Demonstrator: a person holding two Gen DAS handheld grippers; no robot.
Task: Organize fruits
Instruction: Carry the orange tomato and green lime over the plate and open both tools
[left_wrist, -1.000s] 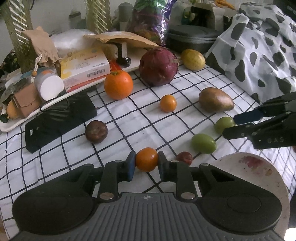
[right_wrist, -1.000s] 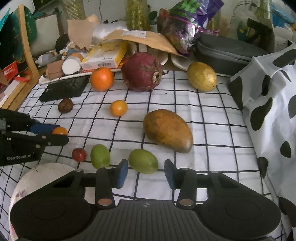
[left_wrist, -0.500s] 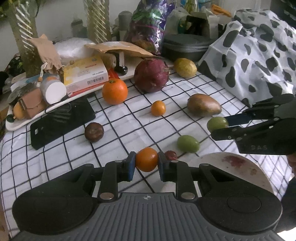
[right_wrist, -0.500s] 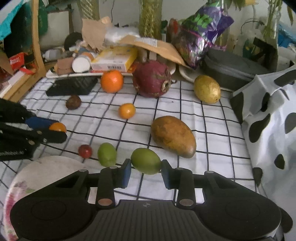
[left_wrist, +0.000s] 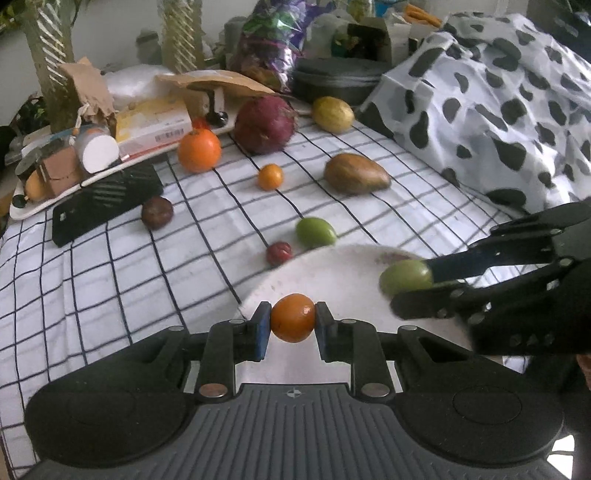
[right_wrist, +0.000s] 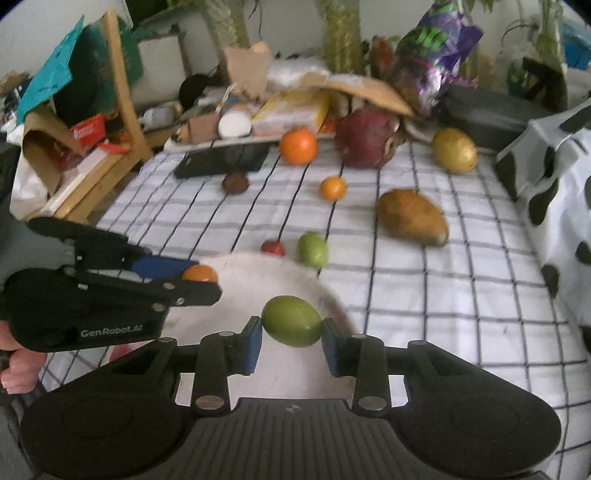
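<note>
Two fruits in transit: left gripper (left_wrist: 292, 324) clamped on small orange citrus (left_wrist: 293, 317), right gripper (right_wrist: 291, 332) clamped on green fruit (right_wrist: 291, 320), both over white plate (left_wrist: 332, 280) | plate holding nothing yet | left on checked cloth (left_wrist: 110, 266): red berry-sized fruit (left_wrist: 279, 253), second green fruit (left_wrist: 316, 232), passion fruit (left_wrist: 157, 212), mango (left_wrist: 356, 173), small orange (left_wrist: 270, 177), large orange (left_wrist: 199, 150), dragon fruit (left_wrist: 265, 124), yellow fruit (left_wrist: 333, 114)

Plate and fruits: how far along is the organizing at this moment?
Nothing rests on the white plate yet. In hand: the left gripper holds a small orange fruit and the right gripper a green fruit, both over the plate. Left on the cloth: another green fruit, a small red fruit, mango, and others.
</note>
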